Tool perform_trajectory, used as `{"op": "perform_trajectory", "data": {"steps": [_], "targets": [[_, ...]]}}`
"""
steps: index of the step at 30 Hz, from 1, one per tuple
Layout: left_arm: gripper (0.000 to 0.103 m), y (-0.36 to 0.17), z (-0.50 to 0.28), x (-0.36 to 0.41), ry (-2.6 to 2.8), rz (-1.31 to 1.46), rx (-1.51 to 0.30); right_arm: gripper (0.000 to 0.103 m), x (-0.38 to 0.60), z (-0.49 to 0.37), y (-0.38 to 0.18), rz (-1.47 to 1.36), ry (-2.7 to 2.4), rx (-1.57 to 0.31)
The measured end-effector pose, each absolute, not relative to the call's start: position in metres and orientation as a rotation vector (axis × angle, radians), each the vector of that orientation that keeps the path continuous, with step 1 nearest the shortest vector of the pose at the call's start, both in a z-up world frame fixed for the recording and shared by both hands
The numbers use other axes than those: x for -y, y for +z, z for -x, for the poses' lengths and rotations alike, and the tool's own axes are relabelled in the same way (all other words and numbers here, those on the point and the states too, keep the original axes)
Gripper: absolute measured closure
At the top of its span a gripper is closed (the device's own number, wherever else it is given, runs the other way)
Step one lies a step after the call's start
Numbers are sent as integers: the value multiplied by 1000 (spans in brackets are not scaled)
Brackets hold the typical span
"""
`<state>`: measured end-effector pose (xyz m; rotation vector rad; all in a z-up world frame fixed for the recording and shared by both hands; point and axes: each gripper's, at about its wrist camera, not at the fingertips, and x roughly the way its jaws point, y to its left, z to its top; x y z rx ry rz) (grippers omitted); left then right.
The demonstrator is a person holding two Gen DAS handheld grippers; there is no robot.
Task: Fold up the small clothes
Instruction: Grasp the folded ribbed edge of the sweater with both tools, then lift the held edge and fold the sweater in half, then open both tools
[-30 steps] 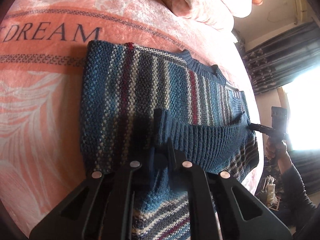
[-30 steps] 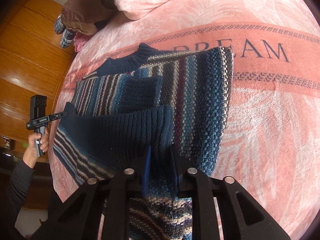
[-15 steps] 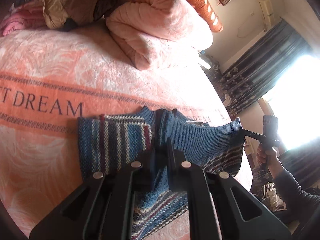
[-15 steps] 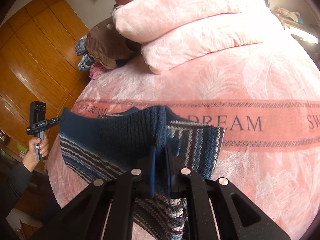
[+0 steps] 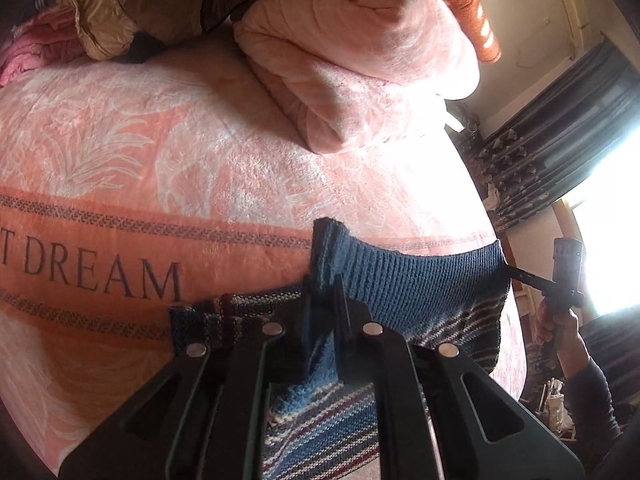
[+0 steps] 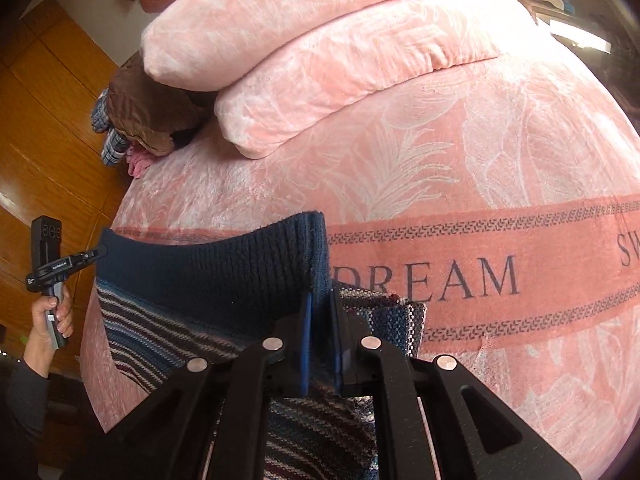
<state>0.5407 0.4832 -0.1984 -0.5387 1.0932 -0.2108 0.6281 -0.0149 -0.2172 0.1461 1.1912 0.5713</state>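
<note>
Clenched on the ribbed blue hem [image 5: 400,276] of a striped knit sweater [image 5: 320,424], the left gripper [image 5: 325,292] is seen from its own wrist camera with its two fingers nearly closed and a fold of knit pinched upright between them. From there the hem is stretched taut to the right, its far corner held by the right gripper [image 5: 520,278], which is gripped in a hand [image 5: 554,320]. Below, the striped body of the sweater is draped down onto the pink bedspread [image 5: 200,152]. In the right wrist view, the right gripper [image 6: 320,300] is likewise shut tight on the dark ribbed hem [image 6: 224,272], which runs leftward to the left gripper [image 6: 90,255]. Beyond the held edge, bare bedspread [image 6: 400,168] and stacked pink pillows [image 6: 320,60] are shown, so the hem would likely be carried forward and laid down there.
</note>
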Motion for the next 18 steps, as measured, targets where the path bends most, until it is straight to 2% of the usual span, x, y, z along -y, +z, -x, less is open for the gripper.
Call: {"op": "perform_trajectory", "data": {"steps": [6, 13, 18], "targets": [[96, -244, -561, -483, -117, 552, -1200, 95, 2, -650, -264, -100, 478, -1293], [96, -233, -568, -489, -96, 544, -1145, 95, -2, -659, -248, -97, 475, -1243], [96, -255, -575, -492, -65, 562, -1178, 95, -8, -668, -261, -101, 457, -1252]]}}
